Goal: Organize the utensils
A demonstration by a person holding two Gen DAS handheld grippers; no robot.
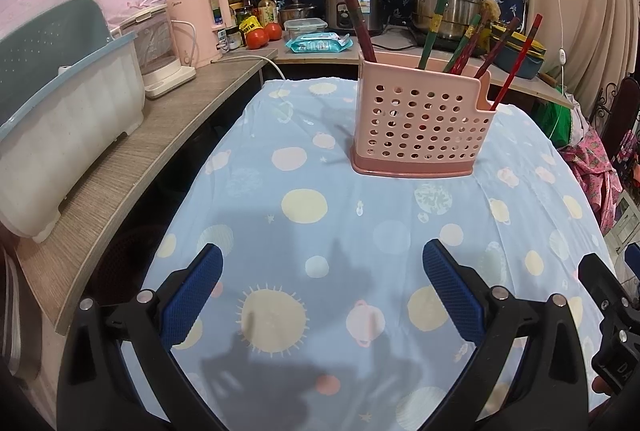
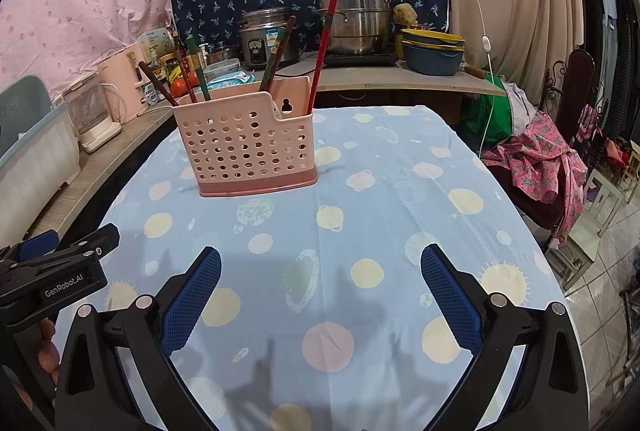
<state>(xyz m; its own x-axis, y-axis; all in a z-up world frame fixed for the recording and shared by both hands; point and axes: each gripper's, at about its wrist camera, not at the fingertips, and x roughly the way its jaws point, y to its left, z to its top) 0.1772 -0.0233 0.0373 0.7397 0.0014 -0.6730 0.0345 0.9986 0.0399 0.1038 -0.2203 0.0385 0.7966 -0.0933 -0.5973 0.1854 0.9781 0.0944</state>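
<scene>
While both claws gape empty, holder (image 2: 248, 147) mid-cloth (image 2: 400, 191), clear margins.

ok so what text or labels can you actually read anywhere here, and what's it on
"GenRobot.AI": on the left gripper body, seen from the right wrist view.
"DA": partial letters on the right gripper, cut off at the left wrist view's edge.
Pink kettle logo, bottle labels, rice cooker sticker: too blurred to read.

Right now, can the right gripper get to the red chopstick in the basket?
Probably yes. The right gripper is open and only bare cloth lies between it and the basket; the red chopstick sticks up alone at the right end.
</scene>
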